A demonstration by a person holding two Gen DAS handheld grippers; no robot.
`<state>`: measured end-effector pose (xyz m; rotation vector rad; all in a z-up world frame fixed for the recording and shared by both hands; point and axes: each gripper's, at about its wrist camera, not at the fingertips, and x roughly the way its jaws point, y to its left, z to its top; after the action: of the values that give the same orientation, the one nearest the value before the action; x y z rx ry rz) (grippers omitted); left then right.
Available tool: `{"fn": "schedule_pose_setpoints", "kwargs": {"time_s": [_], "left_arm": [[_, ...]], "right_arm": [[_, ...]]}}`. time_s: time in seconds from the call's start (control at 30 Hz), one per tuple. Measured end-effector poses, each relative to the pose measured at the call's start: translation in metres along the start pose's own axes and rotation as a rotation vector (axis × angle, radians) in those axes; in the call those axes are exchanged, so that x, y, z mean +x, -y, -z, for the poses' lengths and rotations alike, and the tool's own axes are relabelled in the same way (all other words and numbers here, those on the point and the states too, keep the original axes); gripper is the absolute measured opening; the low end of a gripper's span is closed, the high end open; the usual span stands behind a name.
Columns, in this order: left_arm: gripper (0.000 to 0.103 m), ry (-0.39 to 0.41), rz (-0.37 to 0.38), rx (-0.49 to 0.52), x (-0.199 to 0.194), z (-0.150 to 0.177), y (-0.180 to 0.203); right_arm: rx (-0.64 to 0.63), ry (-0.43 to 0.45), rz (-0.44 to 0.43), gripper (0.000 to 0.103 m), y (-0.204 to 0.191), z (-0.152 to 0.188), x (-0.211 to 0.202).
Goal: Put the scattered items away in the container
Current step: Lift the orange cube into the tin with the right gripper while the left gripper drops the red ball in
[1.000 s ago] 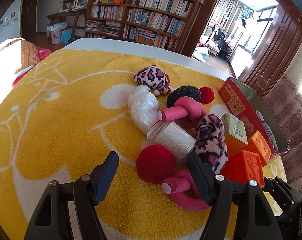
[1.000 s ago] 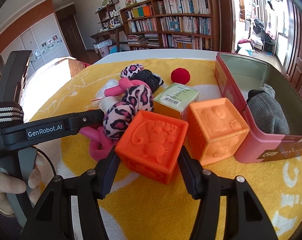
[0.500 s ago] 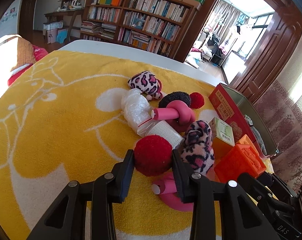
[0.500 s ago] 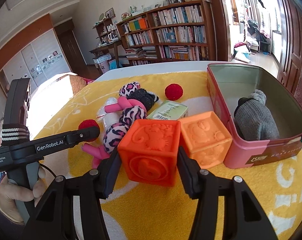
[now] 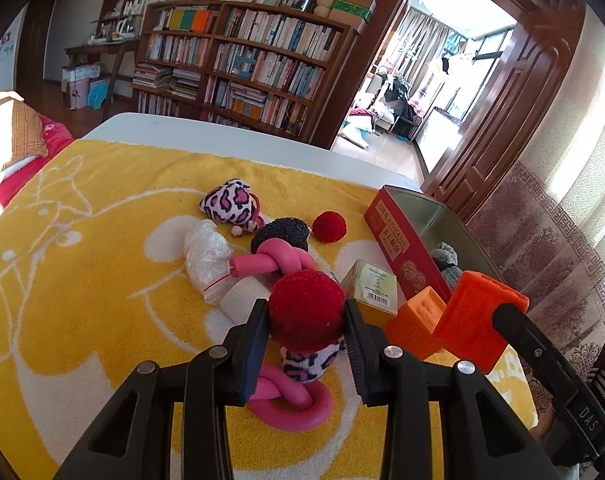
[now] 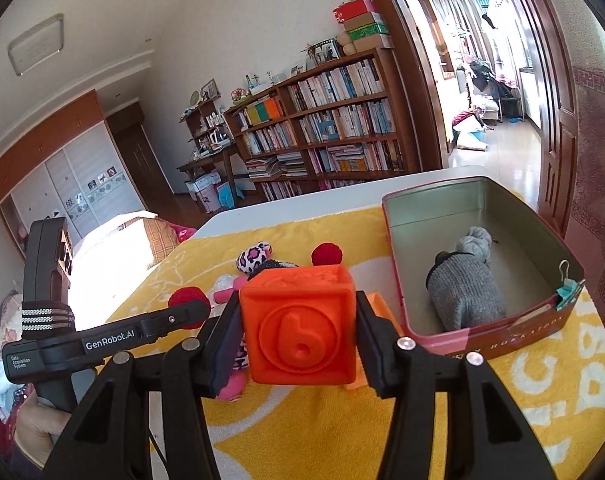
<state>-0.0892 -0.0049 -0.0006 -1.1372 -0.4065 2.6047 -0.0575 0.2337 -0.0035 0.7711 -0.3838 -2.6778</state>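
My left gripper [image 5: 305,320] is shut on a red pompom [image 5: 302,300] and holds it above the yellow towel [image 5: 82,300]. The jaws of my right gripper [image 6: 298,332] are closing, and their pads press the sides of an orange embossed cube [image 6: 298,320], which hangs in the air just left of the red tin [image 6: 502,340]. The open tin holds a grey sock [image 6: 462,292]. In the left wrist view the held cube [image 5: 478,324] shows at the right, beside the tin [image 5: 398,248].
On the towel lie a second orange cube [image 5: 418,320], a green-white box [image 5: 372,286], two pink knotted tubes [image 5: 278,260], leopard plush pieces [image 5: 228,202], a black pompom [image 5: 280,232], another red pompom [image 5: 329,226], a plastic bag [image 5: 206,248] and a white roll [image 5: 242,300]. A hand grips the left handle [image 6: 42,432].
My left gripper shut on the red pompom and lifted it off the towel. My right gripper tightened on the orange cube and raised it clear of the second cube.
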Motion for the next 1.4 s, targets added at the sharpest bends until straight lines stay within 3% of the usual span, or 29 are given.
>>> {"fn": "schedule_pose_setpoints", "kwargs": {"time_s": [0.3, 0.57, 0.73, 1.2, 1.3, 1.37, 1.4], "left_arm": [[0.038, 0.013, 0.053, 0.07, 0.002, -0.015, 0.038], [0.038, -0.014, 0.105, 0.112, 0.021, -0.021, 0.069], [0.038, -0.029, 0.13, 0.152, 0.036, -0.028, 0.094], [0.039, -0.071, 0.174, 0.266, 0.1, -0.065, 0.174], [0.043, -0.075, 0.168, 0.279, 0.11, -0.073, 0.183], [0.066, -0.083, 0.165, 0.267, 0.114, -0.075, 0.183], [0.07, -0.075, 0.161, 0.258, 0.114, -0.074, 0.181]], "right_arm": [[0.168, 0.122, 0.193, 0.056, 0.062, -0.037, -0.017], [0.26, 0.122, 0.384, 0.061, 0.118, -0.039, -0.005], [0.27, 0.216, 0.413, 0.074, 0.121, -0.037, -0.028], [0.262, 0.226, 0.453, 0.077, 0.11, -0.033, -0.035], [0.24, 0.226, 0.464, 0.078, 0.107, -0.033, -0.034], [0.242, 0.224, 0.46, 0.078, 0.107, -0.034, -0.033], [0.247, 0.222, 0.456, 0.078, 0.107, -0.033, -0.033]]}}
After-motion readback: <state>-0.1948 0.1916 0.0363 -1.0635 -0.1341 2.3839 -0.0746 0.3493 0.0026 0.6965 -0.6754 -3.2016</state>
